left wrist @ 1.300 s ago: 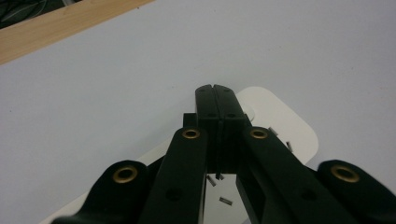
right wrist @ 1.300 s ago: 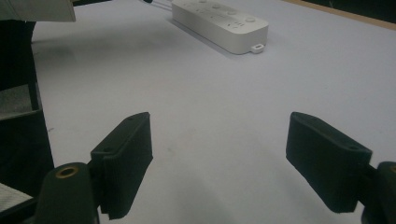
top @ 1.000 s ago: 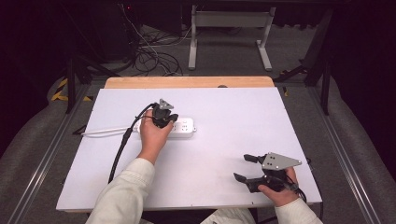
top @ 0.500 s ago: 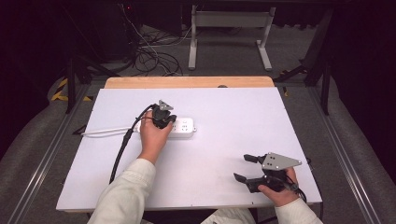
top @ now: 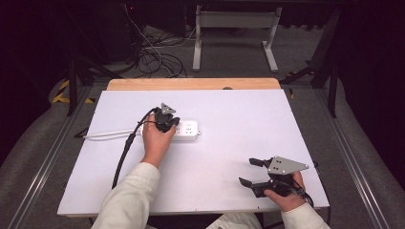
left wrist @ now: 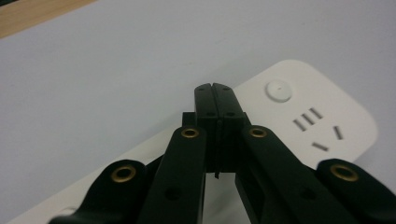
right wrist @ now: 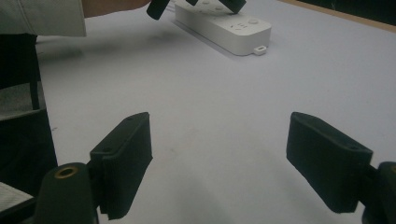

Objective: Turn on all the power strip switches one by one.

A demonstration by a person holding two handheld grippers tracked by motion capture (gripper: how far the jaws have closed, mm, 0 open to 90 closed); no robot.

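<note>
Here the black left gripper (top: 166, 119) is held clenched, empty, over the white rectangular plastic power strip (top: 186, 130), left of centre; the black right gripper (top: 252, 171), released, is rested at five o'clock.

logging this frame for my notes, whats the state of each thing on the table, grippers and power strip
left gripper: shut, jaws pressed together with nothing between them, held over the power strip
right gripper: open, jaws wide apart and empty, at the near right of the table
power strip: lying flat on the table, sockets up, nothing plugged into the sockets that show
white cord: trailing left from the power strip across the table
</note>
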